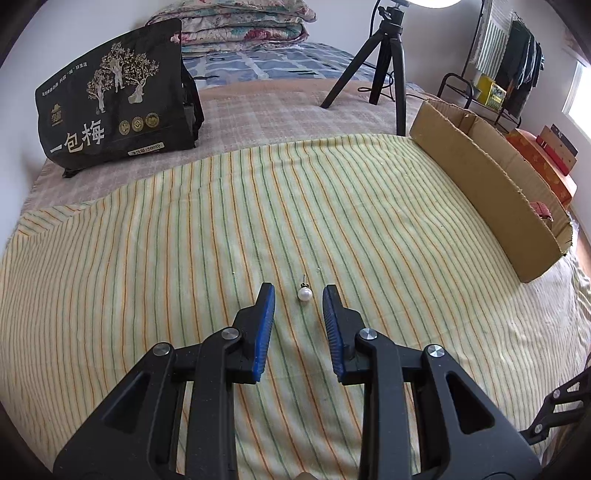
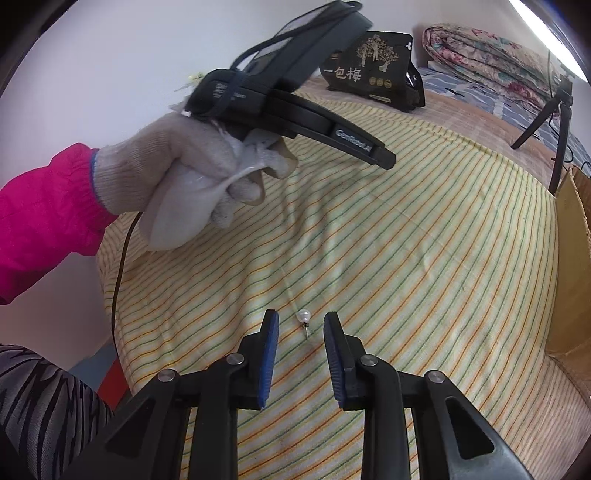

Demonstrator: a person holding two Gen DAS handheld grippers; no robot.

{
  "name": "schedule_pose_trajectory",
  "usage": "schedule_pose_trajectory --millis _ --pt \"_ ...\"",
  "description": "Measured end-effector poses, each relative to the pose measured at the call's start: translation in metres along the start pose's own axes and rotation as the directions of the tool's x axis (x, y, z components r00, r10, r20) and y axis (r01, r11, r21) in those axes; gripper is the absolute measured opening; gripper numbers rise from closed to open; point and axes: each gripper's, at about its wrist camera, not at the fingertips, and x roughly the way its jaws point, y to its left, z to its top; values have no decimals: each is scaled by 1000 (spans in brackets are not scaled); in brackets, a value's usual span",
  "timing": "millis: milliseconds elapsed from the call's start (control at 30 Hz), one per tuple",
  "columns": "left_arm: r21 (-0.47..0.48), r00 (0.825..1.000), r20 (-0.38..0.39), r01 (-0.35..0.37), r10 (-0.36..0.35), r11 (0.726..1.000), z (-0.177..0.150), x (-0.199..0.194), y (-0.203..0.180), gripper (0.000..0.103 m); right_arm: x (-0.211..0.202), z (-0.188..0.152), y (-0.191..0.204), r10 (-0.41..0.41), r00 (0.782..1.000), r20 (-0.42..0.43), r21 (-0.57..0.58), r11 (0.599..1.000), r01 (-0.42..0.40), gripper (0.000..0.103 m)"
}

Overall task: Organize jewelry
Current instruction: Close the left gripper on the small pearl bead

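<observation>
In the left wrist view a white pearl stud earring [image 1: 305, 294] lies on the striped yellow cloth [image 1: 184, 258], its post pointing away. My left gripper [image 1: 299, 288] stands open around it, blue pads on either side and not touching. In the right wrist view a pearl stud earring [image 2: 303, 316] lies with its post pointing towards the camera. My right gripper [image 2: 301, 314] is open around it, with gaps on both sides. A gloved hand [image 2: 177, 184] with a pink sleeve holds the left gripper [image 2: 384, 158] at the upper left, well above the cloth.
A black snack bag [image 1: 110, 103] stands at the back left. A black tripod [image 1: 384, 62] stands behind the cloth. A long cardboard box [image 1: 491, 192] runs along the right side. Folded quilts [image 1: 243, 26] lie at the far end, and a clothes rack [image 1: 517, 66] stands at the far right.
</observation>
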Motion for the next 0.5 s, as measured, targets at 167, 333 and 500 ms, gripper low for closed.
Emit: schedule_pose_trajectory --millis 167,333,500 --pt "0 1000 -2 -7 7 1000 1 4 1 27 6 2 4 -14 1000 -14 -17 1000 14 21" --pt "0 1000 -8 -8 8 1000 1 9 1 27 13 3 10 -40 999 -33 -52 998 38 19" --pt "-5 1000 -6 -7 7 1000 1 11 2 27 16 3 14 -57 997 -45 -74 996 53 13"
